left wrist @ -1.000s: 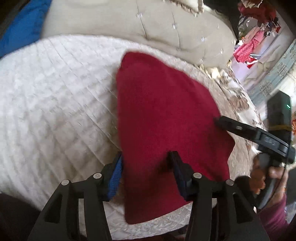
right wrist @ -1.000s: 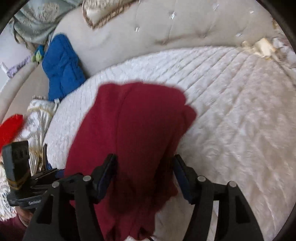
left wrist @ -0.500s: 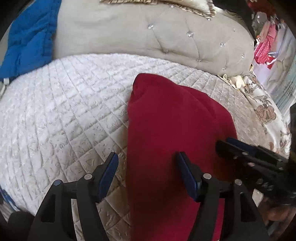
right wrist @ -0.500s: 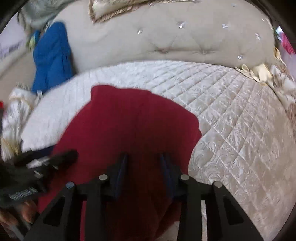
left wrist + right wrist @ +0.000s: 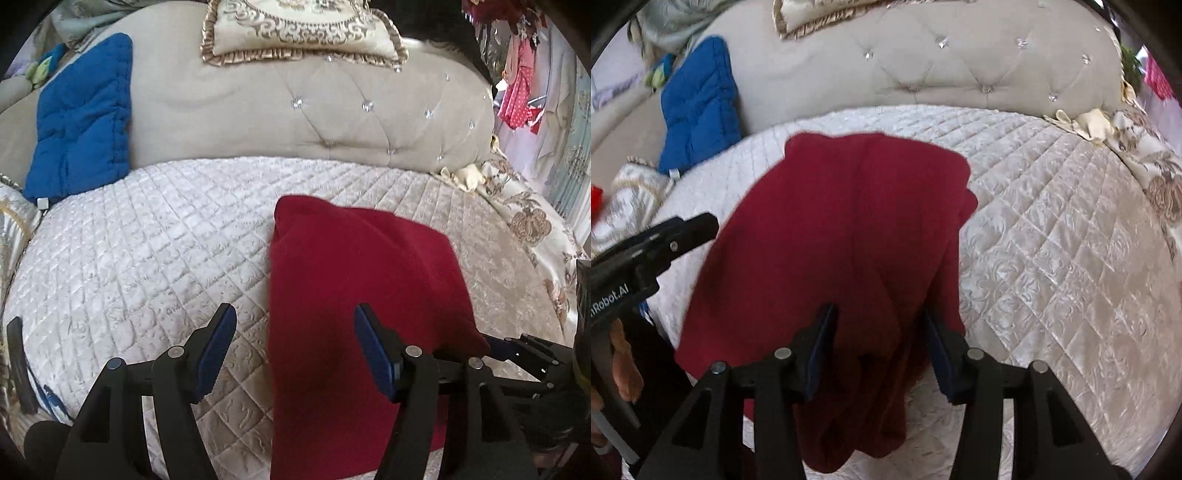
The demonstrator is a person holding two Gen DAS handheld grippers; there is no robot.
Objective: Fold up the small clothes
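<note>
Here we are between folds: the dark red garment (image 5: 354,295) lies doubled on the quilted bed (image 5: 147,258). Our left tongs (image 5: 291,347) stand apart over its edge; the right tongs (image 5: 879,350) are opening above its bunched near end. Next we regrip that end.

the folded garment (image 5: 354,295) lies on the quilted bed (image 5: 147,258), toward its right half in the left wrist view, with open quilt to its left. behind the bed runs the tufted headboard (image 5: 295,122); a padded cushion (image 5: 81,122) leans against its left end and a frilled pillow (image 5: 303,33) sits on top. the left claw (image 5: 291,350) hangs over the garment's left edge, and the right claw (image 5: 879,350) stands over its near right part with cloth between the opening jaws.
</note>
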